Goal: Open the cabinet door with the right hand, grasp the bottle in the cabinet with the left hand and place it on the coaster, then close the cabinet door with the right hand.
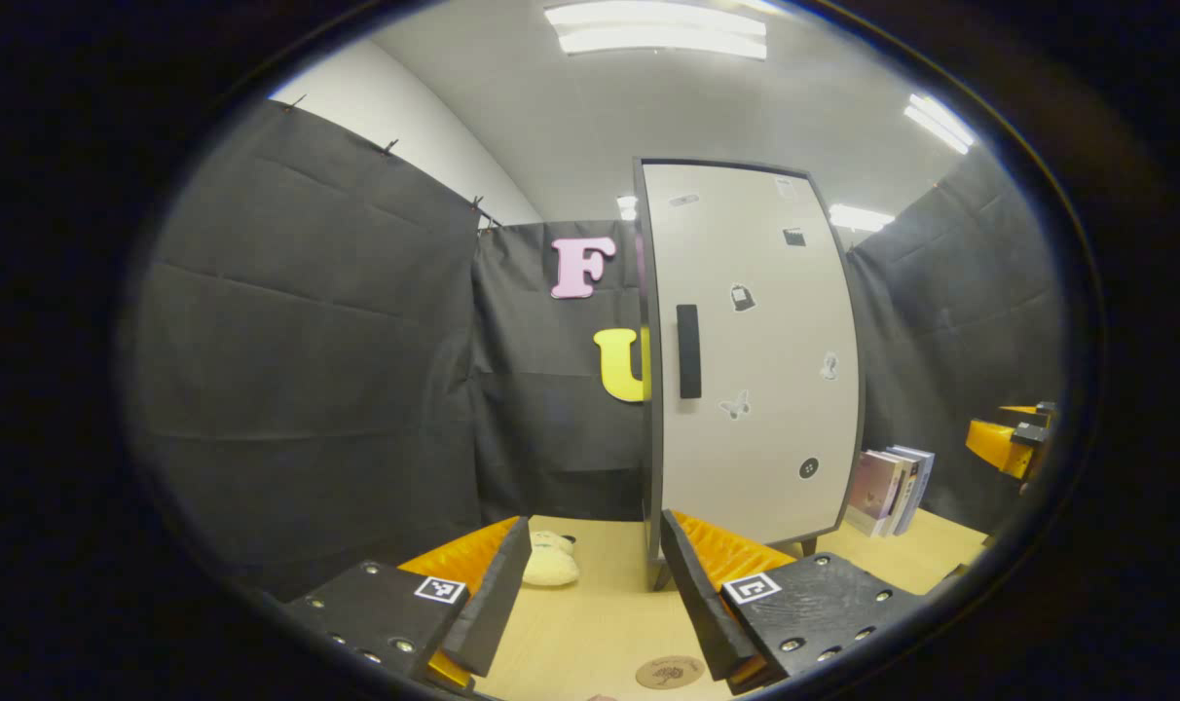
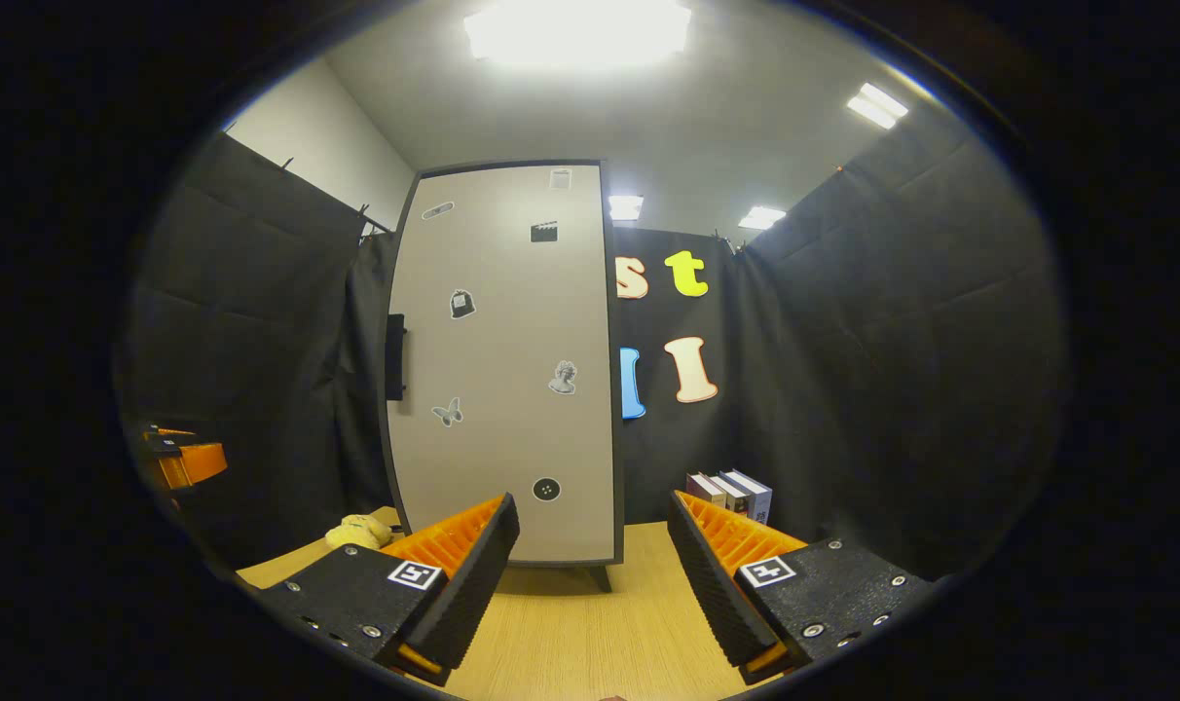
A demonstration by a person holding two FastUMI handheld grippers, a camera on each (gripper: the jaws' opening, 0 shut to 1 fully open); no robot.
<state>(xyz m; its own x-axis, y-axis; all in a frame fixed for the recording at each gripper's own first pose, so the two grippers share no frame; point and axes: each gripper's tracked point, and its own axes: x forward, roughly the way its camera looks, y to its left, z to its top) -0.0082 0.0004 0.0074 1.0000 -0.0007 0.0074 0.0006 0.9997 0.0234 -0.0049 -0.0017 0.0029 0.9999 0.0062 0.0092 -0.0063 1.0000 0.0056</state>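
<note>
A tall pale cabinet [image 1: 755, 370] with a dark frame stands on the wooden table, its door shut and dotted with small stickers. A black vertical handle [image 1: 688, 350] sits on the door's left edge; in the right gripper view the cabinet [image 2: 507, 370] shows its handle [image 2: 395, 357] at the left too. A round brown coaster [image 1: 670, 672] lies on the table between my left gripper's fingers. My left gripper [image 1: 595, 594] is open and holds nothing, well short of the cabinet. My right gripper [image 2: 590, 574] is open too, facing the door's lower part. The cabinet's inside is hidden.
Several books [image 1: 890, 490] lean by the cabinet's right side, also books [image 2: 731, 495] in the right gripper view. A cream soft toy [image 1: 549, 561] lies on the table [image 1: 590, 633] left of the cabinet. The other gripper [image 1: 1014, 443] shows at the far right edge.
</note>
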